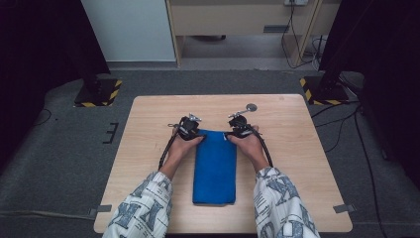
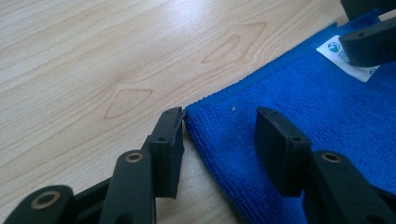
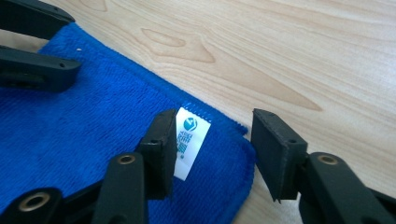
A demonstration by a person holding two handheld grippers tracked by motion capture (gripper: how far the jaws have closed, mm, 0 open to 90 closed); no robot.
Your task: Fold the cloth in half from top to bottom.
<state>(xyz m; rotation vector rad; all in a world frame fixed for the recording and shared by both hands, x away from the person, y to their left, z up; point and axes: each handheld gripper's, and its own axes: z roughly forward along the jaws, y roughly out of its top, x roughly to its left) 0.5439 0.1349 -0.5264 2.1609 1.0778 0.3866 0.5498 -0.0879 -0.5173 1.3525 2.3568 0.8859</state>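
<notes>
I see the folded blue towel (image 1: 214,166) lying lengthwise at the table (image 1: 148,124) centre. The left gripper (image 2: 219,135) straddles its far left corner, jaws partly open, apparently gripping nothing. The right gripper (image 3: 210,149) straddles the far right corner beside the white label (image 3: 189,140), jaws likewise parted.

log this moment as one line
left gripper open, astride towel far-left corner | right gripper open, astride far-right corner by label
</notes>
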